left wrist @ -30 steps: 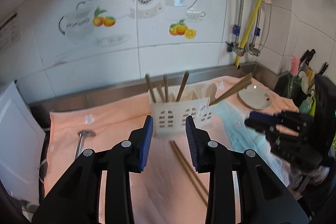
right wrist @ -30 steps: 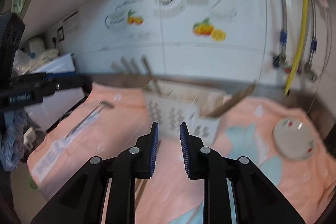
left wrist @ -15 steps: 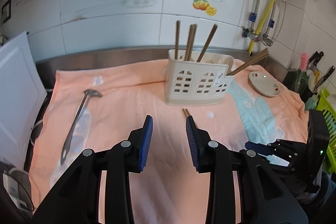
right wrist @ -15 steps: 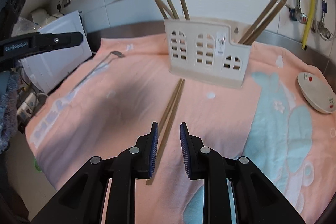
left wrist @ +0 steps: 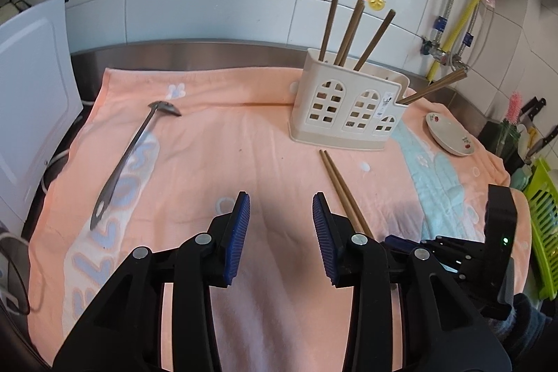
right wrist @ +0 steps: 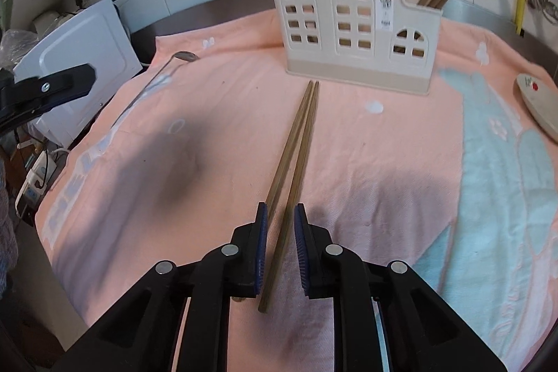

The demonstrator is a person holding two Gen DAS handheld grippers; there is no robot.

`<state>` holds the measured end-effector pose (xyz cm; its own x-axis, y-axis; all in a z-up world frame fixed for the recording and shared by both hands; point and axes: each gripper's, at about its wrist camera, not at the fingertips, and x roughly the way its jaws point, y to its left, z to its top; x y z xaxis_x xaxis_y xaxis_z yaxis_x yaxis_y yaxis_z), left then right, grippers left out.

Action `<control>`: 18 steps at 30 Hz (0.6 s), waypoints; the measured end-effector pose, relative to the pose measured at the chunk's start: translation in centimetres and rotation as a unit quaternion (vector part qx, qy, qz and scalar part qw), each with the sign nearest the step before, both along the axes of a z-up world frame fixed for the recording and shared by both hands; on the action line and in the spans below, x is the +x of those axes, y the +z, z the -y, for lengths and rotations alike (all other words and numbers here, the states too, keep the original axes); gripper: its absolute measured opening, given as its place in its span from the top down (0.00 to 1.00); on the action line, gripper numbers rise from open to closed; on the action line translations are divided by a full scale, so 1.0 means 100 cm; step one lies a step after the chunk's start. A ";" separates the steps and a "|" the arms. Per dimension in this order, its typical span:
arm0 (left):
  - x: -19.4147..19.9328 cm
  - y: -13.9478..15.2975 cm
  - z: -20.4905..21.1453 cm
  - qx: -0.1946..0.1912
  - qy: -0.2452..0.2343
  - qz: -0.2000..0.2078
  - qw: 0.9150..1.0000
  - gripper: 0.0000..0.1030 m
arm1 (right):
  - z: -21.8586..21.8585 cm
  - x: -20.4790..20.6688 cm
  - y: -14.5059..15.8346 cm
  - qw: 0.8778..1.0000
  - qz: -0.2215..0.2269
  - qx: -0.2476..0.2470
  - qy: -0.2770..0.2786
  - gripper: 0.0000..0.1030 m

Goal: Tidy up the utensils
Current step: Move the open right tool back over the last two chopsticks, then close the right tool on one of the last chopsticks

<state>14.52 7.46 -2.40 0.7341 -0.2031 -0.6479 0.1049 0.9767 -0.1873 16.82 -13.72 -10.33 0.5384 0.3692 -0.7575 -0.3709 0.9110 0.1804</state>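
Observation:
A pair of brown chopsticks (right wrist: 296, 145) lies on the pink towel (right wrist: 366, 169), pointing at a cream utensil holder (right wrist: 352, 33) that has several chopsticks standing in it. My right gripper (right wrist: 280, 218) is open, low over the towel, its blue pads straddling the near end of the pair without closing on it. In the left wrist view the pair (left wrist: 343, 187) lies right of my left gripper (left wrist: 280, 215), which is open and empty above the towel. A metal ladle (left wrist: 130, 156) lies at the left. The holder (left wrist: 348, 107) stands at the back.
A small white dish (left wrist: 448, 133) sits on the towel at the right. A white appliance (left wrist: 28, 103) stands at the left edge. A green rack (left wrist: 544, 225) and knives are at the far right. A tiled wall with pipes is behind.
Both grippers pulled back from the holder and dropped toward the towel. The right gripper moved forward so its pads now sit either side of the loose chopsticks' near end.

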 end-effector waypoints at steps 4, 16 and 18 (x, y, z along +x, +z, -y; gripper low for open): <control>-0.001 -0.005 -0.003 -0.002 0.003 -0.004 1.000 0.63 | -0.002 0.004 -0.006 1.000 -0.006 -0.004 -0.006 0.87; -0.003 -0.015 -0.004 -0.010 0.006 -0.013 1.000 0.63 | -0.010 0.008 -0.014 0.999 -0.002 -0.035 -0.021 0.92; -0.004 -0.016 -0.003 -0.010 0.005 -0.014 1.000 0.63 | -0.010 0.007 -0.014 0.999 0.001 -0.036 -0.021 0.92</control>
<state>14.16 7.78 -3.99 0.7175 -0.2086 -0.6646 0.0894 0.9738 -0.2091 17.54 -12.75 -11.71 0.5539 0.2898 -0.7806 -0.3316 0.9367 0.1125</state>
